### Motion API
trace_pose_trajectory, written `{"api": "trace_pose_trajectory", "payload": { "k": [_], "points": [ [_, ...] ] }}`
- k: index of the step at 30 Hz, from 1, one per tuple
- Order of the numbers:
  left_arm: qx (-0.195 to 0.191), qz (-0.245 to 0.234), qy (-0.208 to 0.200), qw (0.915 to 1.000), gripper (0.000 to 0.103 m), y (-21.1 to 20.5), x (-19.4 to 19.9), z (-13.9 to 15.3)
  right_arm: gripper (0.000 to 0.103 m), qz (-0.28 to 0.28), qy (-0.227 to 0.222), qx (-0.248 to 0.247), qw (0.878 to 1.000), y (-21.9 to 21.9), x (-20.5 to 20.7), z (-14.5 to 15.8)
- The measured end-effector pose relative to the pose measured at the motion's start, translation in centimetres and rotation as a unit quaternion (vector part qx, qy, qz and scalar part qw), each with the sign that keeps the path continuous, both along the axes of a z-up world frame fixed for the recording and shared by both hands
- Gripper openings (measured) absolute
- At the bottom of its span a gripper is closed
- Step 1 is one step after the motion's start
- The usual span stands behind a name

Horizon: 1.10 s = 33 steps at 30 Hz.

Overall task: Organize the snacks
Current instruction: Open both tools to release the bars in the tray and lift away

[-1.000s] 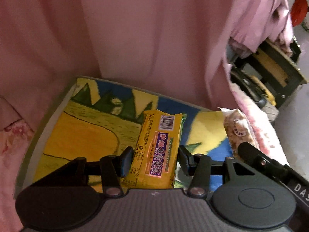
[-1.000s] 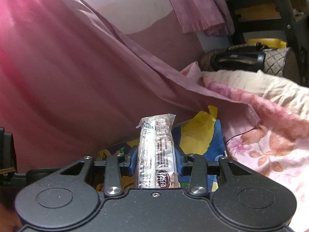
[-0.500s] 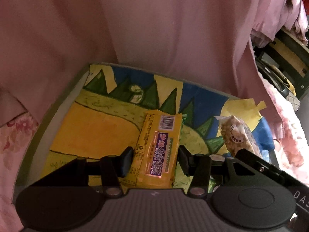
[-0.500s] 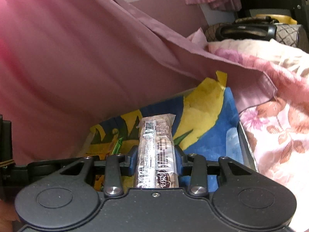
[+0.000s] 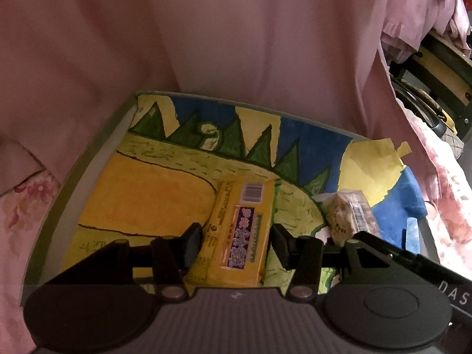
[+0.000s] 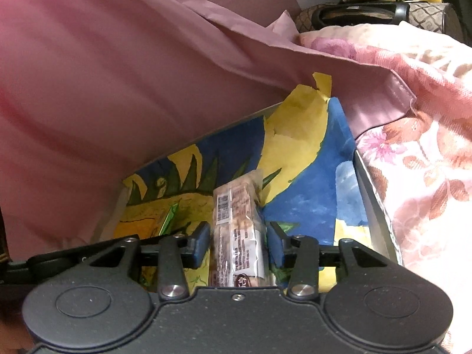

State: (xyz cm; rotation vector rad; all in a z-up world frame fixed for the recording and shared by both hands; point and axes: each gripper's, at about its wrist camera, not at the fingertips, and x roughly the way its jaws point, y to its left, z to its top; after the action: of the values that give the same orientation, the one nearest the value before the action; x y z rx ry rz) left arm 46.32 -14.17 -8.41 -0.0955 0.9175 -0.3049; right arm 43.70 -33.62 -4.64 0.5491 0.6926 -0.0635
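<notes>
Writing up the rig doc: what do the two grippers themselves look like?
Left gripper: black plastic linkage arms, silver pivot screws, round side discs, ribbed grey centre panel, black pads. Right gripper: same black build, blue pads; its side shows white letters "DAS". No cables or sleeves visible.

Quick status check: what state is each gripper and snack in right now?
left gripper: open, fingers either side of yellow packet
yellow packet: flat on painted tray, barcode up
right gripper: open around clear snack pack
clear snack pack: sealed, between the fingers

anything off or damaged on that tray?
The painted paper lining the tray is torn at its far right corner, with a ragged yellow flap sticking past the rim. Yellow snack pack and clear snack pack look intact.
</notes>
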Motion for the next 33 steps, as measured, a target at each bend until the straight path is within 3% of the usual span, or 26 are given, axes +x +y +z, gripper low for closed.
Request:
{"api": "trace_pose_trajectory", "payload": {
  "k": [5,14,24,33],
  "points": [
    [-0.012,0.009,-0.008,0.9999,0.073,0.7,-0.4,1.5,0.064,-0.002,-0.01,-0.012,1.0,0.0,-0.7,1.3],
    [-0.034,0.047,-0.069,0.996,0.1,3.1,-3.2,6.5,0.097,-0.019,-0.06,-0.01,0.998,-0.3,-3.5,5.5],
    [-0.052,0.062,-0.13,0.9882,0.103,5.1,-8.2,11.9,0.102,0.003,-0.126,-0.056,0.991,0.9,-8.7,11.5],
    [-0.066,0.052,-0.185,0.9793,0.103,6.5,-15.0,15.2,0.102,0.014,-0.169,-0.094,0.981,3.0,-15.1,14.5]
  ]
}}
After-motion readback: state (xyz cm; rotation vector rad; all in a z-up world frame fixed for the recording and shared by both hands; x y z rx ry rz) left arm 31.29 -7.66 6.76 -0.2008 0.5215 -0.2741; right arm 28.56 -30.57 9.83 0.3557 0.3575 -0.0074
